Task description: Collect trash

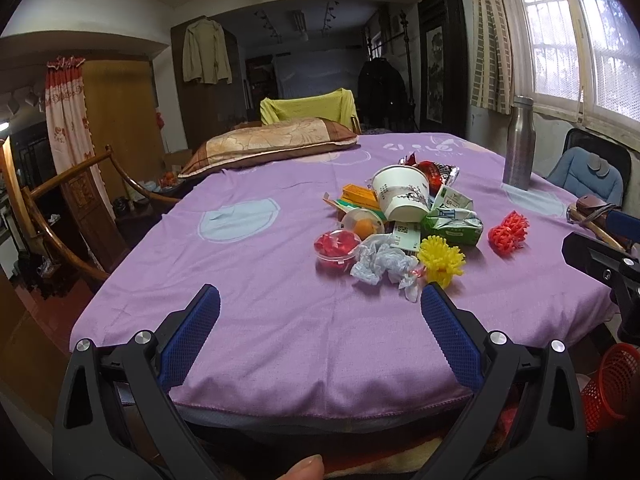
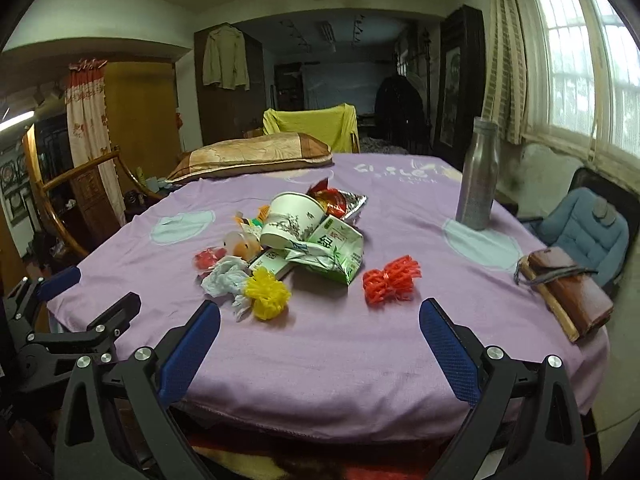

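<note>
A heap of trash lies on the purple-clothed table (image 1: 260,320): a white paper cup (image 1: 402,192) on its side, a crushed green carton (image 1: 454,224), a crumpled white tissue (image 1: 380,262), a clear tub of red bits (image 1: 335,245), a yellow frilly ball (image 1: 442,260) and a red frilly ball (image 1: 507,233). The cup (image 2: 294,220), carton (image 2: 336,256), yellow ball (image 2: 267,293) and red ball (image 2: 392,280) show in the right wrist view too. My left gripper (image 1: 320,306) is open and empty, short of the heap. My right gripper (image 2: 320,322) is open and empty near the front edge.
A steel bottle (image 1: 520,144) stands at the right of the table, a brown case (image 2: 568,292) lies near its right edge and a pillow (image 1: 272,140) at the far side. A red mesh basket (image 1: 612,384) sits low at the right. Wooden chairs (image 1: 72,208) stand to the left.
</note>
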`<state>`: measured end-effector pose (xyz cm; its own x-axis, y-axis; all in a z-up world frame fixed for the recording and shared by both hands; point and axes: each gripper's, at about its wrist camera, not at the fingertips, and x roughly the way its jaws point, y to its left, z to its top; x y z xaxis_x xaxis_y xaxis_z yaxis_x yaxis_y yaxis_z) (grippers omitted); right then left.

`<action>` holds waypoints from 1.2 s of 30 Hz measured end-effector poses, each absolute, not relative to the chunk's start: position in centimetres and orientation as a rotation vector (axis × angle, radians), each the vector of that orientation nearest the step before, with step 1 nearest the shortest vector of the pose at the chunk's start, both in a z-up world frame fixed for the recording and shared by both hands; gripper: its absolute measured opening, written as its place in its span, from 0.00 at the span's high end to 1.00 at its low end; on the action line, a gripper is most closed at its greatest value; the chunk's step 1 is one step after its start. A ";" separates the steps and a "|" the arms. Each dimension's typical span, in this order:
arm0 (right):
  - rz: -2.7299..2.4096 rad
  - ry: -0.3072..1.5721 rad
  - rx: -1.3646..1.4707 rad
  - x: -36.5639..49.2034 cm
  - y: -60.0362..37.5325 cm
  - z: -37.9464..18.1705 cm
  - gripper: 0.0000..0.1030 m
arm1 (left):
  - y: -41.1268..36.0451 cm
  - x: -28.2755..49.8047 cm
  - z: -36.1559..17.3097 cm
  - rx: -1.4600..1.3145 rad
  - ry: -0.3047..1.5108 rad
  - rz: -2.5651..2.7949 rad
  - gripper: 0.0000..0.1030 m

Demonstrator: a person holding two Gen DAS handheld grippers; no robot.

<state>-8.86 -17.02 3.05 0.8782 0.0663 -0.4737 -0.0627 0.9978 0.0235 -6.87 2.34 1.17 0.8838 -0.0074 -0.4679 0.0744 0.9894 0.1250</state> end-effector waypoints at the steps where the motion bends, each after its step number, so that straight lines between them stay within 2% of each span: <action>1: 0.068 0.484 -0.004 -9.1 -16.7 3.2 0.05 | 2.4 -6.9 1.2 0.141 0.483 -0.040 0.06; 8: 0.077 0.453 -0.064 -10.1 -15.4 3.5 0.05 | 3.0 -6.8 1.2 0.128 0.490 -0.038 0.06; 36: 0.095 0.453 -0.003 -10.7 -16.3 3.5 0.05 | 2.9 -7.0 1.1 0.131 0.488 -0.042 0.06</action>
